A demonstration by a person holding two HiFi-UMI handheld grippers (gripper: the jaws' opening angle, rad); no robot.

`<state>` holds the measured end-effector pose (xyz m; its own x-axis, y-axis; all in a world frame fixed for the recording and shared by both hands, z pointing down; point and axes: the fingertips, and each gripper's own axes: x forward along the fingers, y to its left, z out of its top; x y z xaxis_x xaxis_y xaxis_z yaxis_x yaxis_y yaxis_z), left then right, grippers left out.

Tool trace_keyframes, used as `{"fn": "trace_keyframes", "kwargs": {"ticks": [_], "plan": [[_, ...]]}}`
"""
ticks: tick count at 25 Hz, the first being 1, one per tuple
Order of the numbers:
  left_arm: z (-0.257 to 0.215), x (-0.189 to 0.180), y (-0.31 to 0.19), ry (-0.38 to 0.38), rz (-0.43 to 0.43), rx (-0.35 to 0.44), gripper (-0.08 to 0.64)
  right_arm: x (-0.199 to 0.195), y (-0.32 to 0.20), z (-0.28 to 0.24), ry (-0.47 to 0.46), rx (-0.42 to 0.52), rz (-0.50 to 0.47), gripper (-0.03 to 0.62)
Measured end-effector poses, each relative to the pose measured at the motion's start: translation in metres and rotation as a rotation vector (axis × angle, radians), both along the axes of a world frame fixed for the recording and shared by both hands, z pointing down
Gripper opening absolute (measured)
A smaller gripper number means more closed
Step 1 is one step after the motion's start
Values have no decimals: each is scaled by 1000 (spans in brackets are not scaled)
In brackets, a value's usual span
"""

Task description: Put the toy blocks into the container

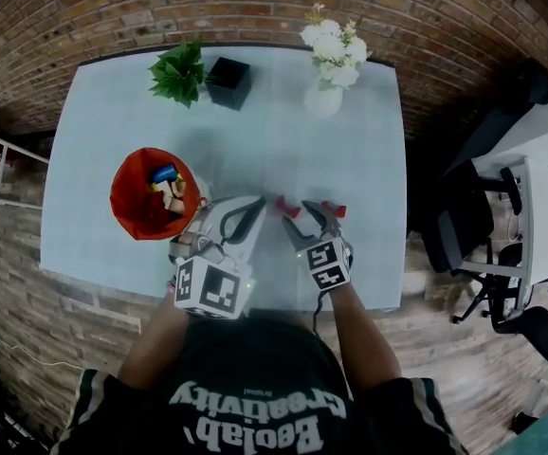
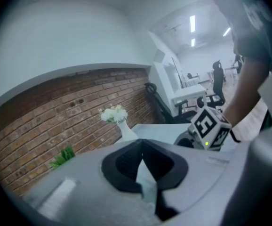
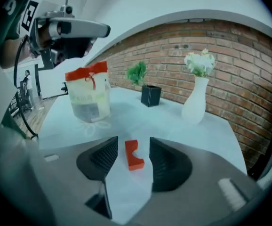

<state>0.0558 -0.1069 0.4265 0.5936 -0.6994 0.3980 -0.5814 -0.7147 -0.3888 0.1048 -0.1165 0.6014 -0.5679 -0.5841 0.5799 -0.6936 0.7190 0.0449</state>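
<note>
An office space is being shown: white desks (image 1: 542,207) and black swivel chairs (image 1: 459,230) are being lit by ceiling strip lights (image 2: 192,23) beside a brick wall (image 1: 255,12)

- the right gripper (image 3: 132,145) has its jaws apart, with a red notched toy block (image 3: 134,156) lying between them on the pale table (image 3: 126,121), touching neither pad.
- a red-rimmed clear container (image 3: 88,95) stands at the left.
- beyond, a black plant pot (image 3: 150,95) and a white vase of flowers (image 3: 195,102) stand before a brick wall (image 3: 239,55).
</note>
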Motion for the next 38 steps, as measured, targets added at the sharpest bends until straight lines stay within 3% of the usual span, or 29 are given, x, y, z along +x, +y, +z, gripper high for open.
{"fn": "trace_keyframes", "kwargs": {"ticks": [6,18,21,35,38], "plan": [[12,-13,-7,4,-19,-39,3,1,-6,43,31,-106,15,216],[20,-23,-16,-8,-36,-52,3,2,-11,61,63,-140,15,147],[14,-23,-20,-7,-40,-34,3,1,-19,33,25,-66,22,147],[-27,-16,-23,31,-29,50,3,-11,-20,-196,-197,432,41,149],[-37,-17,-21,37,-31,68,3,-10,-13,-226,-229,488,45,149]]}}
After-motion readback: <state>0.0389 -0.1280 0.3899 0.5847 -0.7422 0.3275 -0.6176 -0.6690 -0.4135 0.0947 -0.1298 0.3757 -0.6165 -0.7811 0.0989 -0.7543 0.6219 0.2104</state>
